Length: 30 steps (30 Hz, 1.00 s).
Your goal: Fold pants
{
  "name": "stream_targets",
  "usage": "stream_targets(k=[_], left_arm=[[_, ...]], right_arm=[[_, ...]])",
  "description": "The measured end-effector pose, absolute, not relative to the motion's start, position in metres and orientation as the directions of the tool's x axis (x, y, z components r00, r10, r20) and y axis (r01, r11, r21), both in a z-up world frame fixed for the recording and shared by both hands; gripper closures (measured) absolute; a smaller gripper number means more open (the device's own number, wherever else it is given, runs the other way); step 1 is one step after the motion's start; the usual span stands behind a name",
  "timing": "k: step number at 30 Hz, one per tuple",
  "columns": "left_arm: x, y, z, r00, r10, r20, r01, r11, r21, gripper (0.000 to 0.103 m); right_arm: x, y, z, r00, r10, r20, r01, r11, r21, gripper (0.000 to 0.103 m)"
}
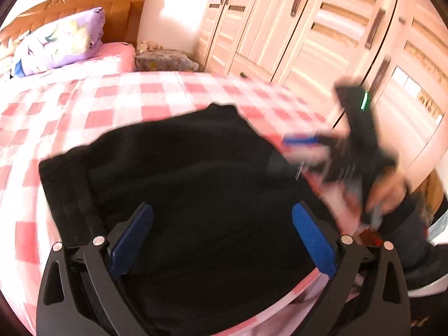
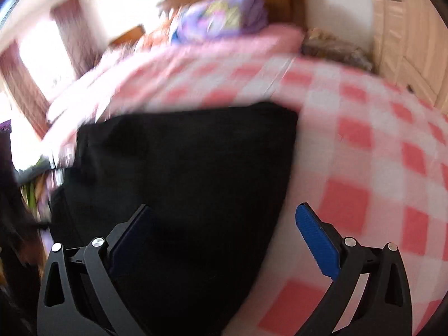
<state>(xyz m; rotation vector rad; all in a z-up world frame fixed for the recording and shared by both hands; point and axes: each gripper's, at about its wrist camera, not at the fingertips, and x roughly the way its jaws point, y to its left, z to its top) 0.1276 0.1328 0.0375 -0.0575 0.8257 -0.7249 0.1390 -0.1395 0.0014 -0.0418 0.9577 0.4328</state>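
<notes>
Presently the black pants (image 1: 196,184) lie folded into a compact block on the bed (image 1: 117,95), over its pink and white checked sheet. Left tool (image 1: 222,238) hovers above the near part of the pants, jaws wide, gripping nothing. Right tool (image 2: 224,238) is likewise wide and empty, straddling the pants' right edge. A purple pillow (image 1: 61,42) rests far left by the headboard (image 1: 123,14); a wardrobe (image 1: 322,28) stands to the right

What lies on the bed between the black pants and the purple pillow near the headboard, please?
Only bare pink-checked bedsheet shows between the black pants and the purple pillow; the left wrist view shows it clearest, the right wrist view is blurred.
</notes>
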Motion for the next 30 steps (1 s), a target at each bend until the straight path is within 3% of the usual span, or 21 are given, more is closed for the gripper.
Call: stream_targets(k=[3,7,9,11,17,22,30], left_arm=[[0.143,0.136,0.050,0.468,-0.627,-0.623,0.537,0.762,-0.363,0.002],[0.173,0.136,0.043,0.497,-0.533,-0.685,0.459,0.831,-0.314,0.002],[0.192,0.138,0.026,0.490,-0.457,-0.742,0.388,0.877,-0.283,0.002],[0.198,0.141,0.009,0.482,-0.426,-0.766,0.356,0.894,-0.273,0.002],[0.185,0.128,0.004,0.545,-0.331,-0.770,0.383,0.916,-0.122,0.002],[0.180,0.127,0.003,0.572,-0.305,-0.762,0.372,0.924,-0.091,0.002],[0.173,0.129,0.001,0.592,-0.305,-0.746,0.383,0.921,-0.072,0.002]], right_arm=[[0.129,-0.148,0.012,0.501,0.354,-0.790,-0.352,0.917,0.188,0.004],[0.119,-0.153,0.029,0.598,0.319,-0.735,-0.321,0.936,0.145,0.004],[0.121,-0.139,0.011,0.535,0.296,-0.792,-0.339,0.933,0.119,0.005],[0.112,-0.134,0.010,0.566,0.279,-0.776,-0.338,0.937,0.090,0.005],[0.097,-0.141,0.039,0.610,0.298,-0.735,-0.344,0.934,0.093,0.004],[0.095,-0.104,0.020,0.545,0.301,-0.783,-0.410,0.910,0.065,0.004],[0.069,-0.105,0.030,0.574,0.326,-0.752,-0.422,0.904,0.070,0.004]])
